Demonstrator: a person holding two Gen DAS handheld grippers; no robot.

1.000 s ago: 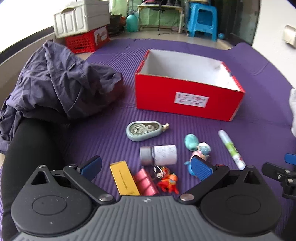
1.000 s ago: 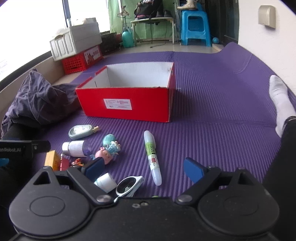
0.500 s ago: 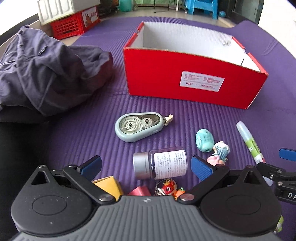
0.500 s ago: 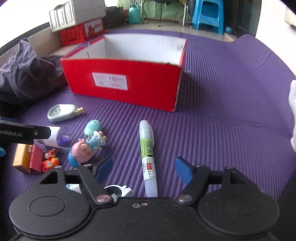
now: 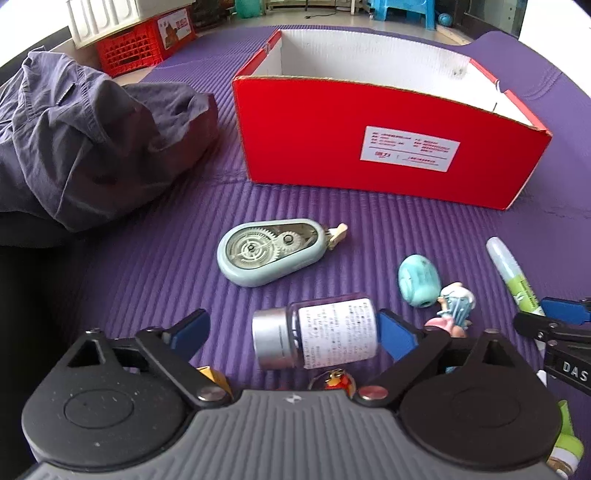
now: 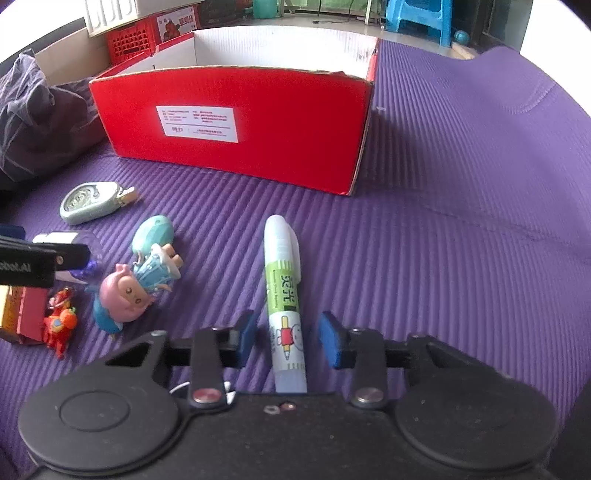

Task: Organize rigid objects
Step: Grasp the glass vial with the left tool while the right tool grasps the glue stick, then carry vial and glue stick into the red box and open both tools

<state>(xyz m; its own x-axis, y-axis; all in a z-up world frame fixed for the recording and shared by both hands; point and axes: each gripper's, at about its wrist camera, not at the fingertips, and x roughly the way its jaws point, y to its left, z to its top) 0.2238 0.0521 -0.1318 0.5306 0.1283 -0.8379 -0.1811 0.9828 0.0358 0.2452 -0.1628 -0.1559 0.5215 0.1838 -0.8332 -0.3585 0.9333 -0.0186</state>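
On the purple mat, a small glass bottle (image 5: 317,341) with a silver cap and white label lies crosswise between the pads of my left gripper (image 5: 291,334). Its jaws are closing, with a gap still on the cap side. A green-and-white glue stick (image 6: 282,280) lies lengthwise between the pads of my right gripper (image 6: 290,339), whose jaws are also closing; a small gap shows on each side. The open red box (image 5: 369,147) stands beyond both. A blue-grey correction tape (image 5: 266,253), a teal egg-shaped piece (image 5: 419,277) and a pink pig figurine (image 6: 129,291) lie between.
A crumpled grey garment (image 5: 74,140) is heaped at the left of the mat. A red-orange keychain toy (image 6: 59,321) and a red and yellow block (image 6: 18,314) lie near the left gripper. Red crate (image 5: 147,44) and blue stool (image 6: 417,18) stand beyond the mat.
Both grippers came down and forward over the mat. The right jaws narrowed a lot around the glue stick. The left jaws narrowed slightly with the bottle now between them.
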